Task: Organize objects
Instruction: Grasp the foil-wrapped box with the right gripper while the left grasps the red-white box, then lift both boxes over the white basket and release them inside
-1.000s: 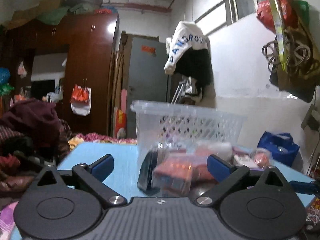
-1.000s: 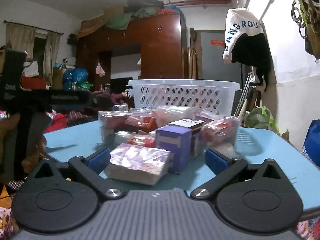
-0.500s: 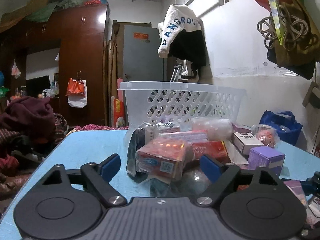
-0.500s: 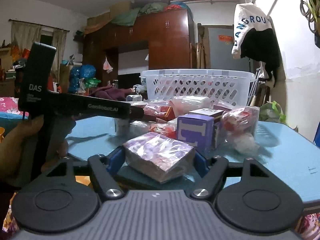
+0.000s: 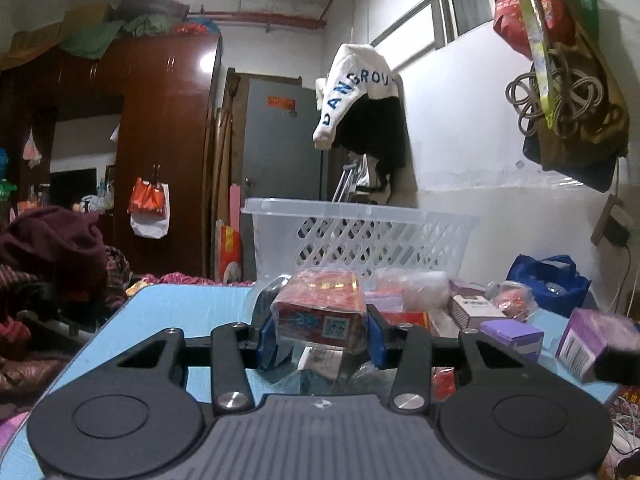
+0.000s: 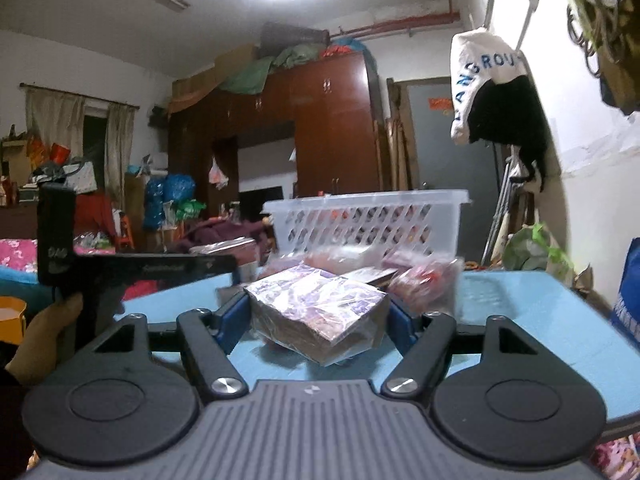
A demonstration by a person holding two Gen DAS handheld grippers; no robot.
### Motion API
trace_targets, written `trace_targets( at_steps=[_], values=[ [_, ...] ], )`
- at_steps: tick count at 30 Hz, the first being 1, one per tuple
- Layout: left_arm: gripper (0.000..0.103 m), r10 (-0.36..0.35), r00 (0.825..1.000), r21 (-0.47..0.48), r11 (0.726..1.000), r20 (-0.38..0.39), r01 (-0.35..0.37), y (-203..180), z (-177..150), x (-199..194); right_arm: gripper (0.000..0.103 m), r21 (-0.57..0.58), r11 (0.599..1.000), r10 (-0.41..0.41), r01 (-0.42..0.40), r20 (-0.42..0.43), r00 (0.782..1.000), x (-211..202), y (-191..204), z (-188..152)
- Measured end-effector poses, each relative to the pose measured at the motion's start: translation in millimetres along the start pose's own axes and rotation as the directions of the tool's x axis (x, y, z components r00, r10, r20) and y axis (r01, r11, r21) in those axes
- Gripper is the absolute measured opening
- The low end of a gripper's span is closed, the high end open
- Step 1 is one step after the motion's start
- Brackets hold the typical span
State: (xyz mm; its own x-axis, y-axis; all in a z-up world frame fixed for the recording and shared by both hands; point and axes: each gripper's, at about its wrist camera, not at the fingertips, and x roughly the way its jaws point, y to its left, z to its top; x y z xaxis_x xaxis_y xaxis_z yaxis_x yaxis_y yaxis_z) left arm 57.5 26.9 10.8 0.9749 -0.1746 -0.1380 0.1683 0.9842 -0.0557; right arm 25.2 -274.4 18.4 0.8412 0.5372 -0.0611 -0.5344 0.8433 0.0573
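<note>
Left tongs closing on red wrapped box, pads at its sides, above blue surface. Right tongs clamp purple foil-wrapped box. Advice: confirm firm grip, lift both clear of pile, carry to far white basket.

Black left gripper, blue pads, silver screws.

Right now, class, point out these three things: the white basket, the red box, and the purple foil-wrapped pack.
white basket (image 5: 360,236), left wrist view, lattice front wall.
red box (image 5: 320,312), left wrist view, front face.
purple foil-wrapped pack (image 6: 316,300), right wrist view, top face.
</note>
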Motion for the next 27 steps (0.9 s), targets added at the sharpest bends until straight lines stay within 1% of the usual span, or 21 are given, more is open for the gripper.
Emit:
trace_targets(
  at_steps=[5, 11, 13, 15, 17, 19, 21, 23, 25, 27],
  values=[
    [0.048, -0.010, 1.000, -0.010, 1.000, 0.027, 0.011, -0.9, 5.5, -4.8, 0.074, 0.016, 0.999, -0.033, 0.033, 0.020, 0.999, -0.6, -9.8, 6.5],
    [0.048, -0.031, 0.998, -0.018, 0.999, 0.063, 0.032, -2.0, 20.0, -6.8, 0.073, 0.016, 0.998, -0.059, 0.058, 0.043, 0.997, 11.2, -19.6, 26.9],
    [0.048, -0.042, 0.996, -0.021, 0.999, 0.078, 0.044, -1.4, 33.4, -2.8, 0.073, 0.024, 0.999, -0.048, 0.046, 0.054, 0.997, 19.0, -24.9, 39.4],
    [0.048, -0.056, 0.994, -0.023, 0.998, 0.099, 0.058, -0.6, 51.4, 3.5, 0.073, 0.014, 0.999, -0.034, 0.033, 0.073, 0.997, 31.7, -27.5, 59.1],
    [0.048, -0.075, 0.992, -0.029, 0.997, 0.098, 0.078, 0.6, 75.3, 18.1, 0.073, -0.013, 0.999, -0.036, 0.037, 0.096, 0.995, 50.1, -29.9, 82.0],
    [0.048, -0.082, 0.993, -0.035, 0.996, 0.090, 0.085, 0.3, 104.1, 40.5, 0.073, -0.044, 0.998, -0.035, 0.040, 0.117, 0.993, 77.0, -33.3, 107.6],
    [0.048, -0.071, 0.996, -0.043, 0.996, 0.058, 0.074, -0.6, 126.0, 66.1, 0.073, -0.069, 0.997, -0.038, 0.044, 0.086, 0.996, 112.6, -38.0, 131.1],
    [0.048, -0.072, 0.997, -0.056, 0.996, 0.005, 0.073, 0.4, 142.5, 95.6, 0.073, -0.084, 0.995, -0.057, 0.061, 0.045, 0.997, 143.1, -43.8, 141.1],
    [0.048, -0.050, 0.998, -0.054, 0.997, -0.044, 0.048, 1.2, 148.2, 119.0, 0.073, -0.105, 0.991, -0.083, 0.080, -0.024, 0.996, 176.0, -51.8, 143.8],
    [0.048, -0.032, 0.996, -0.057, 0.998, -0.084, 0.027, 2.9, 145.8, 138.6, 0.073, -0.118, 0.989, -0.098, 0.088, -0.082, 0.992, 194.2, -56.4, 136.4]
  ],
)
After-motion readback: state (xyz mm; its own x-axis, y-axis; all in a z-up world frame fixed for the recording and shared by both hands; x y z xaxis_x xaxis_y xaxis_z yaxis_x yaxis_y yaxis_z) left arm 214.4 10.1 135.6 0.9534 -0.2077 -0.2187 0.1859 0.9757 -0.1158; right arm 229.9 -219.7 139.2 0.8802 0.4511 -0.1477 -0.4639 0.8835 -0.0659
